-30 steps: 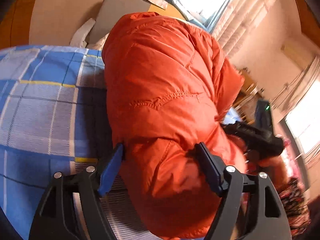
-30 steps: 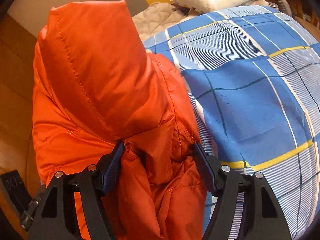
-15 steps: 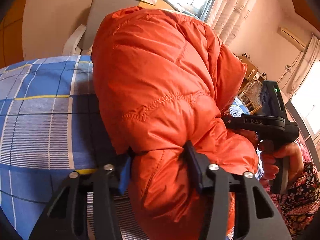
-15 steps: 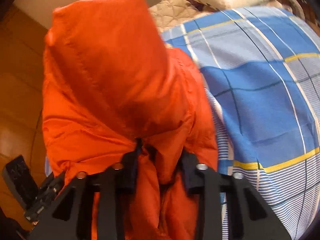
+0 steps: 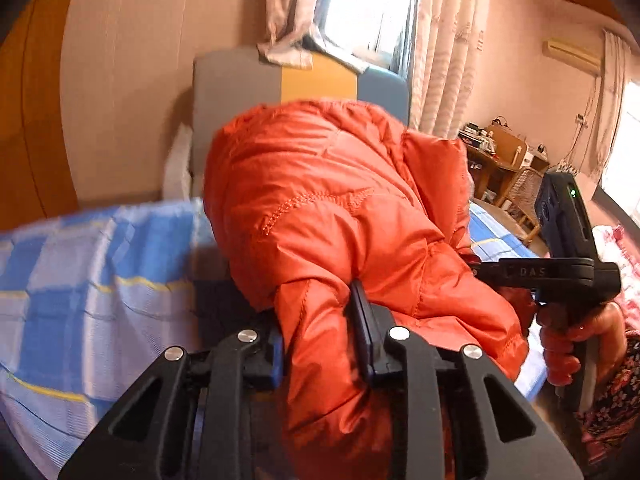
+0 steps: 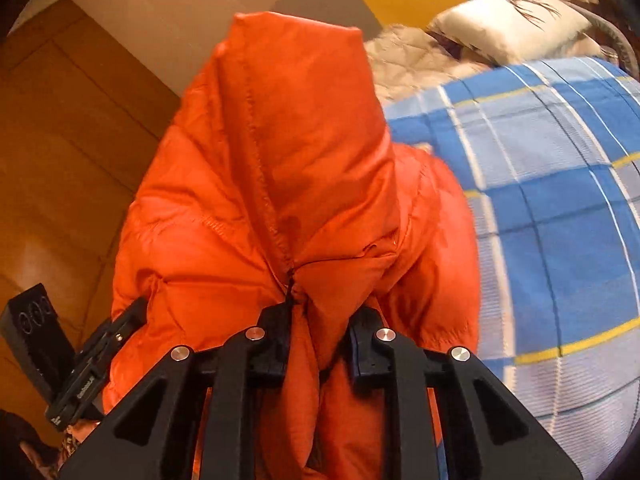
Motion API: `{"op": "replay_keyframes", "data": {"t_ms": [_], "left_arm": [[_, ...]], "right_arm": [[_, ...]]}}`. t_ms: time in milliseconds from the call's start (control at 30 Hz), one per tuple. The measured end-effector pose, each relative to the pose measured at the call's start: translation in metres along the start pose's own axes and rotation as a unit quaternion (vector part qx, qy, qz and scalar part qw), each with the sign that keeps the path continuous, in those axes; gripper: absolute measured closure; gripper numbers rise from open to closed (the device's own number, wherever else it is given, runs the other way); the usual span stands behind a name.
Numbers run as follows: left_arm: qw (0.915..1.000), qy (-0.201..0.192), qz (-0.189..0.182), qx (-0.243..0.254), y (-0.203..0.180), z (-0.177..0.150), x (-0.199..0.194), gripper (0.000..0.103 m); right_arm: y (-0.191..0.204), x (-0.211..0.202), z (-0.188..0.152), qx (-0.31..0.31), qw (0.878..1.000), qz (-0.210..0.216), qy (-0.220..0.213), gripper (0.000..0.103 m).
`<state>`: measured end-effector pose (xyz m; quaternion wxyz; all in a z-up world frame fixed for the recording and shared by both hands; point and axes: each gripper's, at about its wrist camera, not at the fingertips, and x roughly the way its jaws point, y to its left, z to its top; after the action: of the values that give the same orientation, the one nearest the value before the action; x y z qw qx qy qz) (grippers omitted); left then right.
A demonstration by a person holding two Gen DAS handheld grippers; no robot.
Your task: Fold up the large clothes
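Blue checked bedding (image 6: pixel 560 208) covers the bed in a warm-lit bedroom, with a padded headboard (image 5: pixel 248 92) and curtained window (image 5: pixel 372 4) behind. On it, the left gripper (image 5: pixel 320 332) has just been closing and now pinches a bunched fold of the orange puffer jacket (image 5: pixel 332 208) between its pads; the right gripper (image 6: pixel 318 344) has likewise just been closing and clamps a gathered pleat near the base of the hood (image 6: pixel 296 120). The jacket lies at the near edge of the bed, partly raised between the two tools. It looks light and springy, its quilted shell slick and full of air, so a shallow pinch would likely slide off and the bulk will puff back after folding. Deep bites over stitched seams or hems should hold best. A pillow (image 6: pixel 512 24) lies further up the bed.
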<state>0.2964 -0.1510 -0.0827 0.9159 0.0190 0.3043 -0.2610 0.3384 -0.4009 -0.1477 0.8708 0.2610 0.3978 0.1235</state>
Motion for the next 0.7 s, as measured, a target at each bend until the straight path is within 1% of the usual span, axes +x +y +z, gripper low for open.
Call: {"op": "replay_keyframes", "data": {"t_ms": [67,233,300,400,467,500,533,567,600,633,667,700], "left_arm": [[0.9999,-0.010,0.012,0.007,0.005,0.003,-0.009,0.078],[0.9979,-0.035,0.053,0.007,0.037,0.005,-0.025,0.081],[0.9971,-0.037,0.066,0.000,0.053,0.002,-0.030,0.082],[0.9970,-0.006,0.077,-0.008,0.071,-0.014,-0.022,0.081],[0.9971,0.004,0.076,-0.007,0.076,-0.028,-0.019,0.079],[0.9972,0.007,0.075,-0.002,0.075,-0.036,-0.017,0.076],[0.9973,0.009,0.073,0.001,0.074,-0.041,-0.016,0.074],[0.9977,0.011,0.067,0.001,0.074,-0.045,-0.016,0.071],[0.9981,0.013,0.059,-0.002,0.075,-0.047,-0.015,0.066],[0.9986,0.016,0.051,-0.006,0.076,-0.047,-0.014,0.065],[0.9988,0.018,0.044,-0.010,0.077,-0.047,-0.013,0.064],[0.9989,0.019,0.041,-0.013,0.078,-0.046,-0.013,0.062]], "right_arm": [[0.016,0.007,0.001,-0.015,1.000,0.006,-0.003,0.083],[0.043,0.027,0.004,-0.031,0.999,0.035,-0.021,0.083],[0.052,0.034,0.003,-0.041,0.998,0.031,-0.033,0.084],[0.051,0.036,-0.002,-0.015,0.999,0.014,-0.046,0.084],[0.055,0.035,-0.016,-0.011,0.999,-0.015,-0.050,0.084],[0.063,0.032,-0.026,-0.018,0.998,-0.032,-0.054,0.084],[0.064,0.032,-0.034,-0.026,0.996,-0.058,-0.057,0.084],[0.061,0.033,-0.037,-0.028,0.995,-0.072,-0.060,0.083],[0.057,0.035,-0.038,-0.026,0.994,-0.086,-0.063,0.081],[0.054,0.035,-0.039,-0.022,0.992,-0.101,-0.066,0.075],[0.050,0.035,-0.038,-0.020,0.991,-0.113,-0.068,0.062],[0.046,0.034,-0.037,-0.021,0.989,-0.125,-0.075,0.056]]}}
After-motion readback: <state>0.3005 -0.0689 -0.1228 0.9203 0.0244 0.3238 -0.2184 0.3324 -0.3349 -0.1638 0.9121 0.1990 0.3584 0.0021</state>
